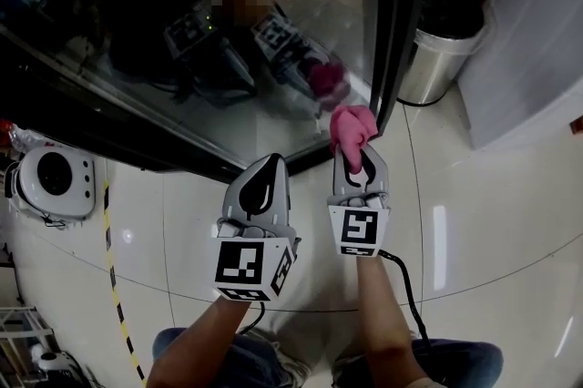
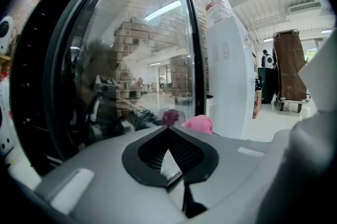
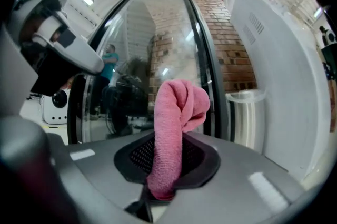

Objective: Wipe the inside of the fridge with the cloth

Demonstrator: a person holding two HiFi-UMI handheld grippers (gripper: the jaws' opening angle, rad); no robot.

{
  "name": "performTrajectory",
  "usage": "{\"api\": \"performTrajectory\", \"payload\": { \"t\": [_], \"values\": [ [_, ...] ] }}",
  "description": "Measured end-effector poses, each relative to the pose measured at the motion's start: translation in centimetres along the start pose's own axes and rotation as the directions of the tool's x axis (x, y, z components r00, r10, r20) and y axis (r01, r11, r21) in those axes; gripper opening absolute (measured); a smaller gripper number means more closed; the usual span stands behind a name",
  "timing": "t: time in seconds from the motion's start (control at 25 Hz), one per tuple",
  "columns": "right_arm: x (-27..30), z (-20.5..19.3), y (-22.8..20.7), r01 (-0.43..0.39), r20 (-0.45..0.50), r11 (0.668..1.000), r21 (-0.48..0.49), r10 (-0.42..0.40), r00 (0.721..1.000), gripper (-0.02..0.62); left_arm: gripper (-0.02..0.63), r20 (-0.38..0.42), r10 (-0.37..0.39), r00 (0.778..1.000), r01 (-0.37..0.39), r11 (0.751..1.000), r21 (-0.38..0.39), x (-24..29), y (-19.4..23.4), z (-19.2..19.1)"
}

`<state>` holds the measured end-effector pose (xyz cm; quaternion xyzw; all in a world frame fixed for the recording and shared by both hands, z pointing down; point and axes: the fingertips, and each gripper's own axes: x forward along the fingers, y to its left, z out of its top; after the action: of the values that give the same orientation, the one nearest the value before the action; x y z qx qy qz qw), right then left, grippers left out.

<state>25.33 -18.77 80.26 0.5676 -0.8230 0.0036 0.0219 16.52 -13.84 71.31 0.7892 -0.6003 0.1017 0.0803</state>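
Note:
A fridge stands in front of me with its glass door (image 1: 228, 58) closed, and the glass mirrors me and both grippers. My right gripper (image 1: 357, 160) is shut on a pink cloth (image 1: 352, 129). The bunched cloth sticks up past the jaw tips, close to the door's black right edge (image 1: 393, 31). In the right gripper view the cloth (image 3: 176, 123) hangs folded between the jaws of the right gripper (image 3: 168, 165). My left gripper (image 1: 269, 163) is beside it on the left, shut and holding nothing. Over the left gripper (image 2: 168, 131) in its own view I see the cloth (image 2: 199, 124).
A steel bin (image 1: 433, 67) stands right of the fridge, and a tall white appliance (image 1: 528, 31) is beyond it. A round white device (image 1: 55, 181) sits on the floor at the left, beside a yellow-black tape line (image 1: 111, 268). A cable (image 1: 405, 286) trails from the right gripper.

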Motion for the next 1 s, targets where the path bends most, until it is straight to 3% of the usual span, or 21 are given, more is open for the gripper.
{"api": "performTrajectory", "payload": {
  "t": [0.16,0.36,0.56,0.72,1.0],
  "values": [
    [-1.3,7.7,3.5,-0.079,0.076,0.997,-0.015,0.08,0.994,0.061,0.009,0.049,0.002,0.999,-0.004,0.999,0.05,-1.8,0.5,3.7],
    [-3.0,15.8,7.8,-0.189,0.043,0.981,-0.036,0.19,0.981,0.061,0.009,0.081,0.049,0.996,-0.054,0.996,0.065,-5.0,2.7,9.5],
    [-4.9,26.7,10.0,-0.225,0.064,0.974,-0.001,0.224,0.972,0.061,0.009,0.086,0.07,0.994,-0.074,0.996,0.04,-9.4,4.0,18.4],
    [-6.3,36.4,12.0,-0.251,0.073,0.964,0.081,0.246,0.967,0.061,0.009,0.077,0.079,0.994,-0.078,0.997,-0.009,-13.7,4.5,26.0],
    [-8.7,53.6,16.6,-0.347,0.075,0.935,0.079,0.341,0.937,0.061,0.009,0.109,0.101,0.989,-0.099,0.995,-0.026,-21.6,4.9,39.9]
  ]
}}
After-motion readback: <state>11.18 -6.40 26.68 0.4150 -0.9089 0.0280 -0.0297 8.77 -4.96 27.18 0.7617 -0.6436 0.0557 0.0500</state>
